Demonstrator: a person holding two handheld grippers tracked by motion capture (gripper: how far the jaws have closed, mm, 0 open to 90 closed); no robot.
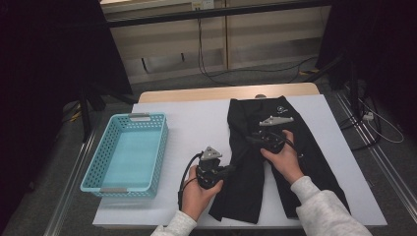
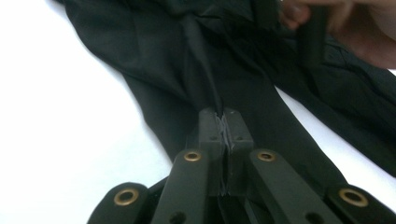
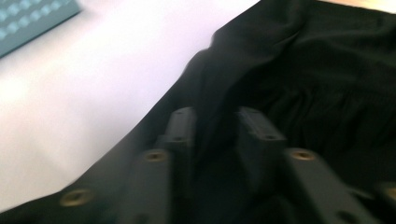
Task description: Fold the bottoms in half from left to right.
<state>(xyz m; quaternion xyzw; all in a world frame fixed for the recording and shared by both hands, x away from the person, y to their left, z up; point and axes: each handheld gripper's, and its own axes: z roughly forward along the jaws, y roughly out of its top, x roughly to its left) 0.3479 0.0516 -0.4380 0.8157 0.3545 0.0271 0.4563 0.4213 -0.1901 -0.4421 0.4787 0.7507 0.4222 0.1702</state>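
A pair of black trousers (image 1: 246,183) lies spread on the white table (image 1: 196,123), waistband at the far side. My left gripper (image 1: 230,168) lies at the inner edge of the left trouser leg. In the left gripper view it (image 2: 225,116) is shut on a raised fold of the trousers (image 2: 177,70). My right gripper (image 1: 252,139) hovers over the crotch area. In the right gripper view, which is blurred, its jaws stand apart over the dark trousers (image 3: 317,70), and the right gripper (image 3: 217,116) presses on nothing that I can see.
A light blue plastic basket (image 1: 160,152) with nothing in it stands on the left of the table, and its corner (image 3: 32,18) appears in the right gripper view. The right hand (image 2: 355,28) appears at the top of the left gripper view. Cables lie on the floor beyond.
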